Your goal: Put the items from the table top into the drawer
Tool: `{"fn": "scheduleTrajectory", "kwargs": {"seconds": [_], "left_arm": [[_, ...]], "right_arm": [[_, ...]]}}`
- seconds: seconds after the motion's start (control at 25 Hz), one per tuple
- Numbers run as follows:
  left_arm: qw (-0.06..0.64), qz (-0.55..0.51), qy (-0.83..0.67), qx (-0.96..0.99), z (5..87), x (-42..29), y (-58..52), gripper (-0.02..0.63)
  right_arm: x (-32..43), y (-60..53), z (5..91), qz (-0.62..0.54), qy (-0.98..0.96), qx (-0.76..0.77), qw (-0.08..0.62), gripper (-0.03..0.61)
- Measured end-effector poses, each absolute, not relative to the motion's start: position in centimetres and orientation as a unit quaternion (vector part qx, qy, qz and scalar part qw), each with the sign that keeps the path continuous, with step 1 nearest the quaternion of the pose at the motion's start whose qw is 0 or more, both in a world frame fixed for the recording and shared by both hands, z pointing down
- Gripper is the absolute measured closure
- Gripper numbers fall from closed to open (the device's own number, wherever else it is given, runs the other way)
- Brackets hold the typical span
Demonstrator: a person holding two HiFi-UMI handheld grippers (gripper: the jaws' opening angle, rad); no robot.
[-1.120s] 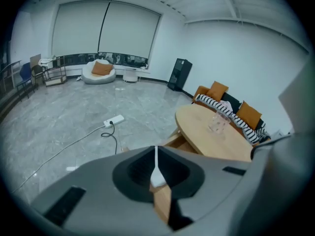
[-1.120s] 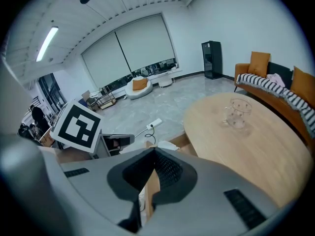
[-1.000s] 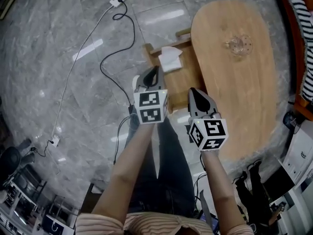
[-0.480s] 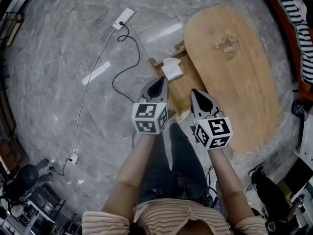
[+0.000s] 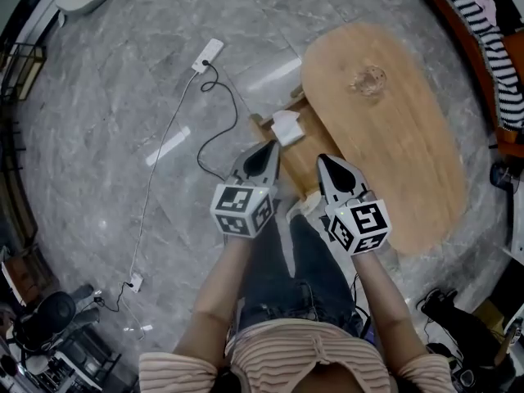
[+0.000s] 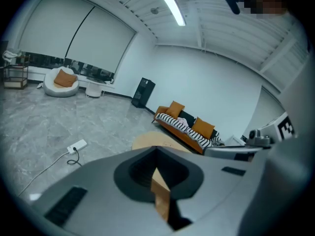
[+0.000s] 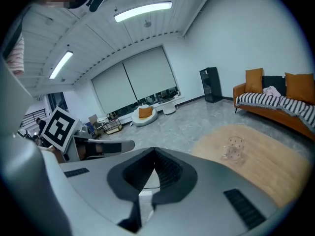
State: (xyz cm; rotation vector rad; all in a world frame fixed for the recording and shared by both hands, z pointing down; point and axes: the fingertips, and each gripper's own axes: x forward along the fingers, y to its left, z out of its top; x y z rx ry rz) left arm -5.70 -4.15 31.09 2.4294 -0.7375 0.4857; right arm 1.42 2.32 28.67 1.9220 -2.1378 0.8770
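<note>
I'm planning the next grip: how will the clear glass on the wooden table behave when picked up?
The glass looks clear and smooth, so probably slippery and breakable under hard squeezing. It looks upright on the table, so a sideways nudge might tip it.

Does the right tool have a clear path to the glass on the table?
Probably yes: nothing stands between the right tool and the glass on the table, but its jaws are shut.

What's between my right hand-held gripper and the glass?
Only bare wooden tabletop separates the right hand-held gripper from the glass; the head view shows it.
</note>
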Motion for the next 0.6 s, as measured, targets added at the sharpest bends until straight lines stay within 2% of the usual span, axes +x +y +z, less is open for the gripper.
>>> {"fn": "scheduleTrajectory", "kwargs": {"seconds": [0.6], "left_arm": [[0.231,0.125,-0.235,0.936,21.9,-5.5,-1.8,0.600]], "right_arm": [[1.8,4.1,18.3,0.213,-0.736,0.642,-0.017,0.571]]}}
